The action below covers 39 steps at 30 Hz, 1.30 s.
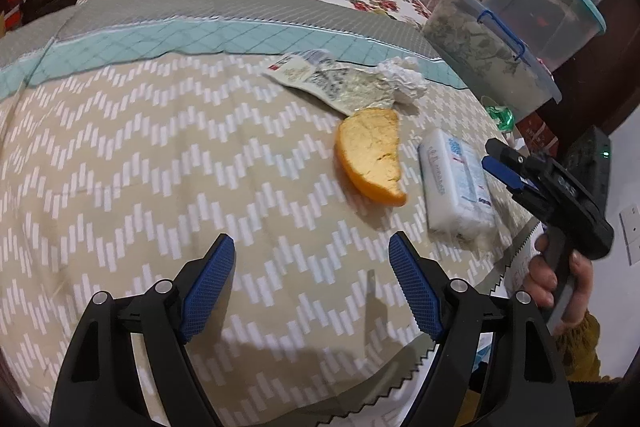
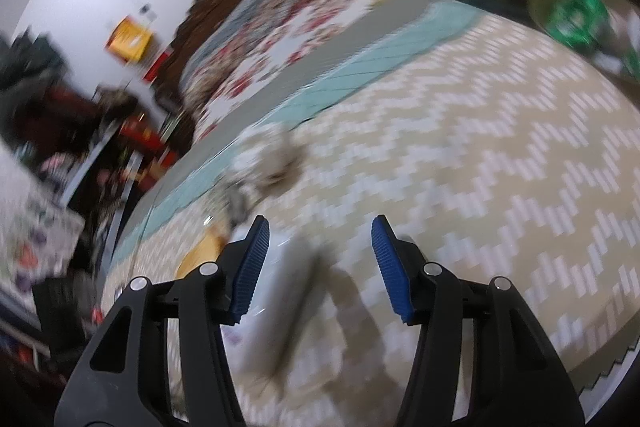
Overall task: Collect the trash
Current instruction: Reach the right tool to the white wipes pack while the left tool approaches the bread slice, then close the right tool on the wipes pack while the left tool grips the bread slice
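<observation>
- Both the left tongs [image 1: 310, 259] and right tongs [image 2: 318, 247] were released, grasping nothing.
- The orange peel [image 1: 370, 157] lay on the bed [image 1: 160, 147], at one o'clock from the left tongs; beside the tissue pack [image 1: 456, 183], it risked a mistaken pickup.
- The blurred right view risked misjudged closing.

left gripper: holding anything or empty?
Empty and open. The left gripper has its blue pads wide apart over bare bedspread, short of the orange peel.

Beige zigzag-patterned woven cloth [image 1: 160, 155] lying matt, crumpled silvery foil wrapper [image 1: 352, 91] glinting, orange peel piece [image 1: 370, 155] showing rough pith, white plastic tissue pack [image 1: 456, 183] shining softly
</observation>
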Available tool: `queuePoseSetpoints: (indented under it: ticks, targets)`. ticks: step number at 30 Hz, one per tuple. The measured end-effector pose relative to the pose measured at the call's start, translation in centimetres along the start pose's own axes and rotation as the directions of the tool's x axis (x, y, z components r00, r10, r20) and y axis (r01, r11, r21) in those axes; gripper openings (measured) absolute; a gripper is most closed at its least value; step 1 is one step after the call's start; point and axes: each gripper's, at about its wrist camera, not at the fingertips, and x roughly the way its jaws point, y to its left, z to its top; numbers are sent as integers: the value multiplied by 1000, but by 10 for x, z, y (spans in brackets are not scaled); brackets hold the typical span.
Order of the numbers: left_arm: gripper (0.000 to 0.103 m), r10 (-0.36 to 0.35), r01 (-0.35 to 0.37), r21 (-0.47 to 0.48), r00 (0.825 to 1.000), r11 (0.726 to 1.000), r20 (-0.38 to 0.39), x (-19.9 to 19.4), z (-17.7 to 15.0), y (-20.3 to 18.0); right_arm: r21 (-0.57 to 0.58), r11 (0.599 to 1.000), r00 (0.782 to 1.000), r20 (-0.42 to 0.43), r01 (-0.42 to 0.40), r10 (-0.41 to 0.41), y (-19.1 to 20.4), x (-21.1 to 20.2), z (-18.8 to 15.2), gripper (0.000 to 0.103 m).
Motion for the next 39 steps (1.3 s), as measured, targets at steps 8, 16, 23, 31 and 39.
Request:
queuePoseSetpoints:
  ticks: [8,16,23,31,39]
  targets:
    - [78,-14,14,8,1000,1000,-15,5,40,5,-49,998,1000,-4,-27,27,12,-16,-19,81]
    - [42,39,-36,41,997,999,-68,34,47,-10,-217,975,995,-72,50,-67,51,-1,-42,92]
    - [4,-13,17,53,996,998,-85,21,40,-24,-294,953,994,-66,69,-92,48,-12,-47,65]
    - [4,-61,75,131,993,989,-102,24,62,-76,-170,980,993,81,102,-89,-10,-66,-39,64]
    - [4,-103,131,227,986,965,-131,72,116,-182,-46,976,956,219,212,-197,-84,-122,-7,64]
